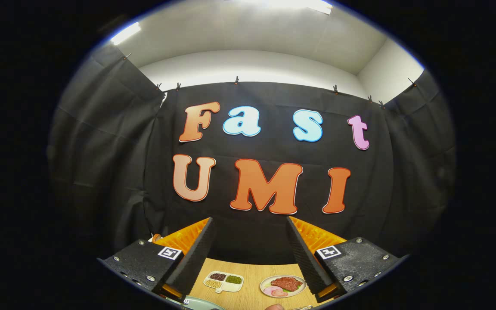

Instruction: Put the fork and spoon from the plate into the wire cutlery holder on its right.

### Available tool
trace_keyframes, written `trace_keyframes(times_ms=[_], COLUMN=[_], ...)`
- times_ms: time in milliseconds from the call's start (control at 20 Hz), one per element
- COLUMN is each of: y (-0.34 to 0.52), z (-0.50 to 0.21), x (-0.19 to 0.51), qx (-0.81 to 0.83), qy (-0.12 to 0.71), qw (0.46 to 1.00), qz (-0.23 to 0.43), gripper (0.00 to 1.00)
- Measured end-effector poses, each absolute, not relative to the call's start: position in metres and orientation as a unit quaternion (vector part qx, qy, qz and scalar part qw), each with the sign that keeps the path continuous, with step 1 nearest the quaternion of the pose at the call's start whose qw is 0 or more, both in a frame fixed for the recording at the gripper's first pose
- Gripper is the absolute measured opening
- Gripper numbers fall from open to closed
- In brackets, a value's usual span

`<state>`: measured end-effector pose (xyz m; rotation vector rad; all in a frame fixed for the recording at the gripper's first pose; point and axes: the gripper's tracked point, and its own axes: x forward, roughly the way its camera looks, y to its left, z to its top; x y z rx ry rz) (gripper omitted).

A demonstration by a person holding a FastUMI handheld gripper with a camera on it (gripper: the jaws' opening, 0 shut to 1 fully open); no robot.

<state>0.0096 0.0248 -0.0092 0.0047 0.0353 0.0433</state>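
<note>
Gripper (250, 241) held level and high above the wooden table (252, 269), fingers spread wide and empty, probably at the start of its approach. The plate's rim (198, 302) peeps just beneath; fork, spoon and holder cannot be made out. Beyond lie two food dishes (224, 281) (283, 286).

gripper (250, 241) held level, fingers wide apart (nothing btwn them), aimed fwd

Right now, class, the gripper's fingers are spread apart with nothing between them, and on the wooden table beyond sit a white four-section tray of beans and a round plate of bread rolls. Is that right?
Not quite. The gripper view shows the round plate holding red meat slices, not bread rolls. The gripper is open and empty, and the white four-section tray of beans sits on the wooden table.
</note>
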Motion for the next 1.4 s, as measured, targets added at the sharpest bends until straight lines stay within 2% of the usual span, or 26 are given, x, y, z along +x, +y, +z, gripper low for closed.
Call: trace_keyframes(times_ms=[200, 350, 550, 750, 950, 1000, 1400], y=[0.034, 0.047, 0.081, 0.109, 0.127, 0.129, 0.134], z=[-0.032, -0.067, -0.138, -0.221, -0.294, -0.309, -0.391], x=[0.015, 0.013, 0.002, -0.032, -0.081, -0.094, -0.160], qx=[0.007, 0.016, 0.052, 0.081, 0.052, 0.041, 0.003], qy=[0.058, 0.119, 0.254, 0.410, 0.539, 0.565, 0.692], qw=[0.998, 0.991, 0.960, 0.900, 0.828, 0.810, 0.707], qz=[0.036, 0.058, 0.102, 0.124, 0.145, 0.150, 0.144], gripper=[0.98, 0.98, 0.97, 0.96, 0.90, 0.85, 0.64])
